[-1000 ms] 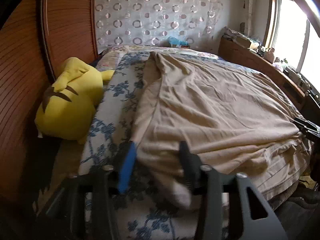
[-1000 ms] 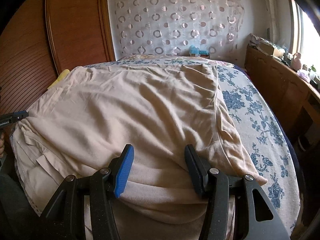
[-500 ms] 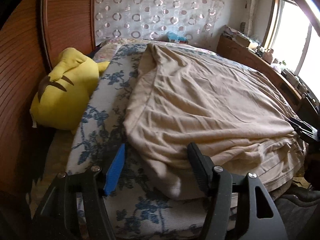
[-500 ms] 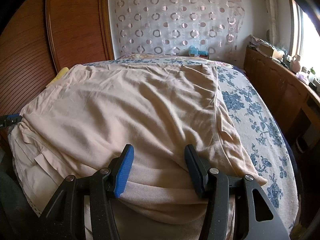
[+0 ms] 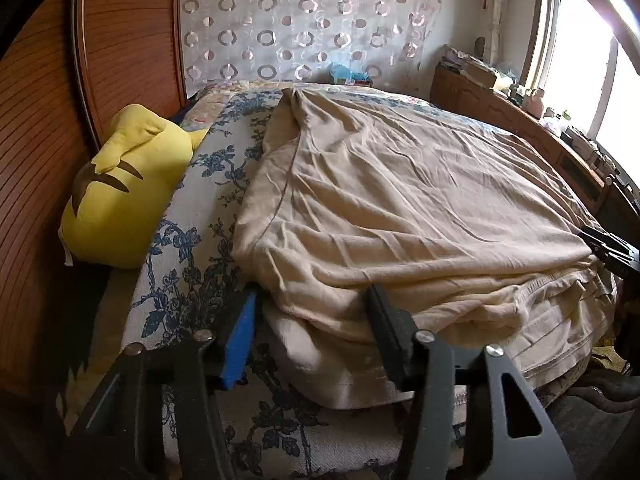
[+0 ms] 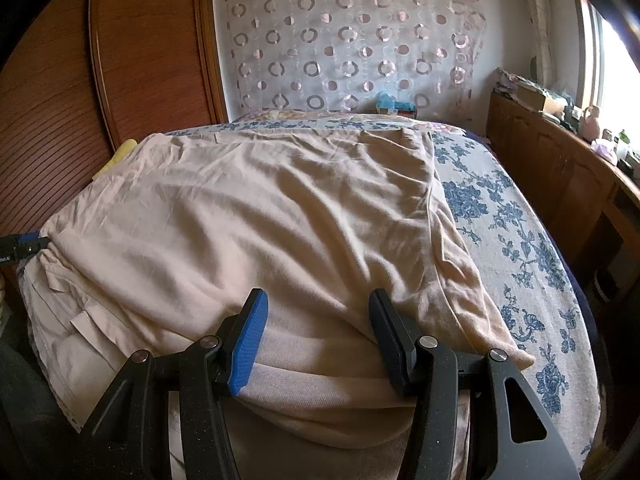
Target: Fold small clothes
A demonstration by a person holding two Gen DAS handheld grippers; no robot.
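Left wrist view: floral bed [image 5: 188,248], beige garment [image 5: 400,208] spread across it, both grippers at its near edge
Garment runs ahead of the fingers, near hem between them; yellow plush [image 5: 124,188] ahead-left of left gripper [image 5: 314,334]; left gripper jaws have just been closing, part-open, cloth between, grip unclear; right gripper [image 6: 320,336] part-open astride bunched hem, pads [image 6: 248,344] apparently against cloth, hold not certain
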